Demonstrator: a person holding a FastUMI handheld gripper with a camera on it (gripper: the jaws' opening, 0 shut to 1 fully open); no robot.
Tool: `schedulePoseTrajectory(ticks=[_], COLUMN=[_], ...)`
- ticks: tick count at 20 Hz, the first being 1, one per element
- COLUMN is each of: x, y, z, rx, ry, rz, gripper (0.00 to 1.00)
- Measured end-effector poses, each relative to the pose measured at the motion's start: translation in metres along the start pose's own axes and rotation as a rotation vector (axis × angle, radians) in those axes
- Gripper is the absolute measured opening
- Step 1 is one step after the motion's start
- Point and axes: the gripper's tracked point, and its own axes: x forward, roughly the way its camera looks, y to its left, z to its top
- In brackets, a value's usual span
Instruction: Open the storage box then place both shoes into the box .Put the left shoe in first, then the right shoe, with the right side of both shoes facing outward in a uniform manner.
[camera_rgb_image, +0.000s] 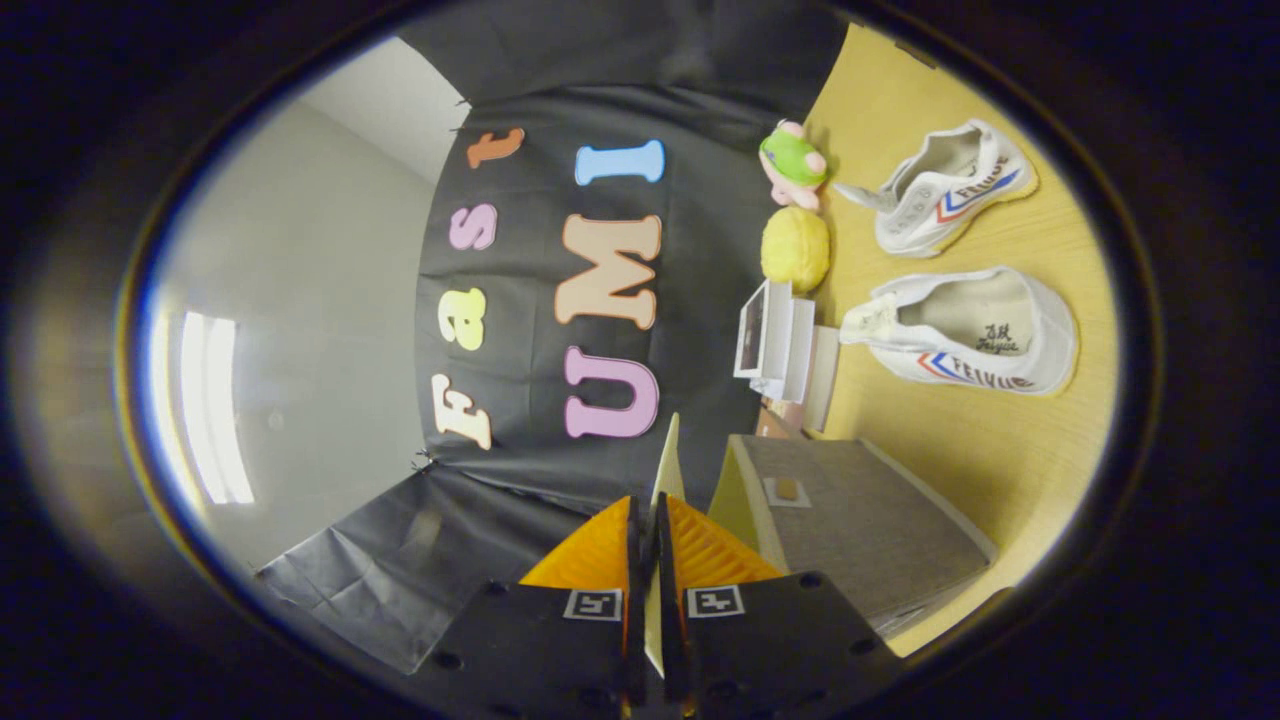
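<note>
gripper view, gripper (648, 545) clamped on box lid (668, 470), two shoes (962, 335) on yellow tabletop (1000, 450), grey wall

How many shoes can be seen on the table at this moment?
2. One shoe lies just beyond the storage box; the other shoe lies farther away, near the green toy. The gripper pinches the box's lid.
</note>
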Motion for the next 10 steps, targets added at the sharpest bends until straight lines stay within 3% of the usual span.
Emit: schedulePoseTrajectory(ticks=[5,10], x=[0.009,0.013], y=[0.050,0.097], z=[-0.032,-0.098], rx=[0.000,-0.037], ry=[0.058,0.175], rz=[0.103,0.162], gripper=[0.14,0.14])
